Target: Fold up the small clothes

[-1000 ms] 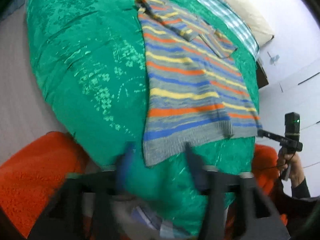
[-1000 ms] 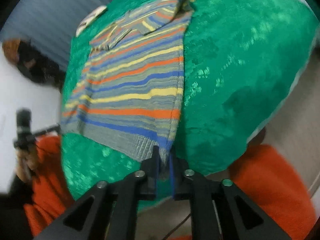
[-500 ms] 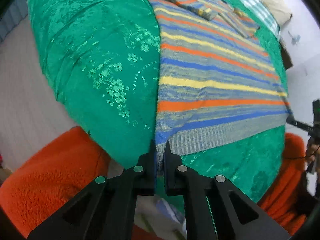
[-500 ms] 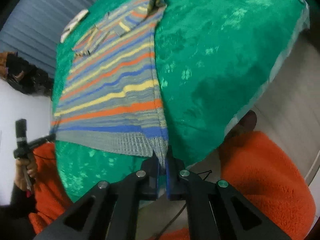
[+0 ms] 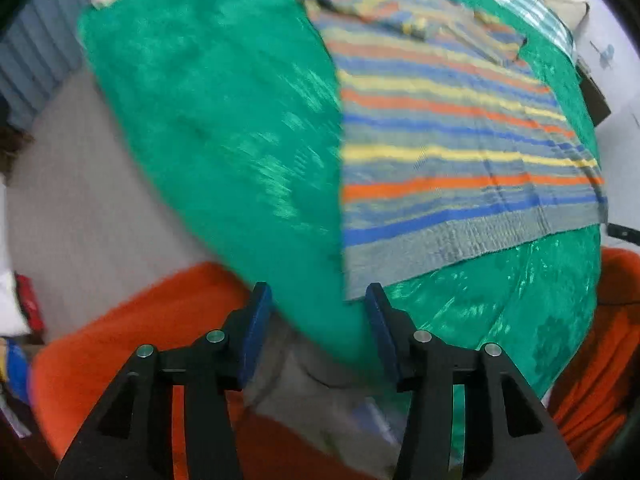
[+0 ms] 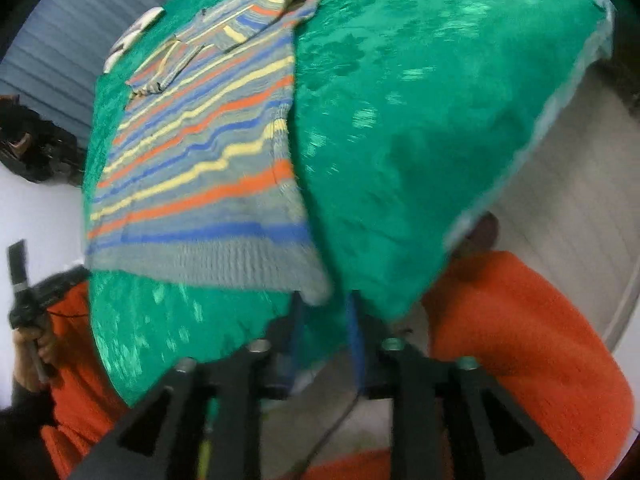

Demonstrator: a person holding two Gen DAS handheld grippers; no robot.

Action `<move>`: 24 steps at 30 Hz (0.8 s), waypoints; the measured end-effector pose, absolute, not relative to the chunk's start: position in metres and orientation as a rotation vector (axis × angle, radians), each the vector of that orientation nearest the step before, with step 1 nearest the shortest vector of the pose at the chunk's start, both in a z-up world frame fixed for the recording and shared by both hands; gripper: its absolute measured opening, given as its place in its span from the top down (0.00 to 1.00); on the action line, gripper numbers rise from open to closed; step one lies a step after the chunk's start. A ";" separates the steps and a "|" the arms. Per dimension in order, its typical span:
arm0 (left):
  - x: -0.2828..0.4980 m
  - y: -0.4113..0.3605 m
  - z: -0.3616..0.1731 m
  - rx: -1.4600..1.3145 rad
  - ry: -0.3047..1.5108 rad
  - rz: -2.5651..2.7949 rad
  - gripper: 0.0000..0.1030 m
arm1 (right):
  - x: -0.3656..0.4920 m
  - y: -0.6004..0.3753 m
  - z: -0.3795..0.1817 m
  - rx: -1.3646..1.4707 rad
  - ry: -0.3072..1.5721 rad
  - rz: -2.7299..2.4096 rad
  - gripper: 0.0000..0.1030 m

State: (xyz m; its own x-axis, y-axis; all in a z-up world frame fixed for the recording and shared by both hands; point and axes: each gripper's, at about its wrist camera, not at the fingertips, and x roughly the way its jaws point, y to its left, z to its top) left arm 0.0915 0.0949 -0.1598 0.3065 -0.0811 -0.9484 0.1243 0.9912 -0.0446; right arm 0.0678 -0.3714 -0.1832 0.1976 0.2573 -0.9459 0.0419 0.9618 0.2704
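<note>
A: The striped sweater [image 5: 460,152] lies flat on the green bedspread [image 5: 224,120], sleeves folded in at the far end

B: And the hands?

A: The left gripper [image 5: 318,300] and right gripper [image 6: 322,308] hang at the hem corners, jaws opening, nothing pinched

B: So the hem is let go; next probably calls for regripping to fold it over

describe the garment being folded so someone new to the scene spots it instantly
Find the green patterned cloth covering the big surface. Lying flat on it is the knitted sweater, sleeves folded in at its far end. Orange, yellow and blue stripes and a grey ribbed hem set it apart.
</note>
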 end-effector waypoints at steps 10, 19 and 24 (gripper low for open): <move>0.146 0.035 -0.118 0.029 1.000 -0.264 0.32 | 0.105 -0.315 -0.109 0.022 1.101 0.265 0.71; 0.108 0.041 -0.194 0.082 1.211 -0.209 0.37 | 0.106 -0.306 -0.192 -0.022 1.199 0.271 0.72; 0.082 0.070 -0.154 0.078 1.167 -0.148 0.30 | 0.111 -0.314 -0.146 -0.096 1.265 0.268 0.70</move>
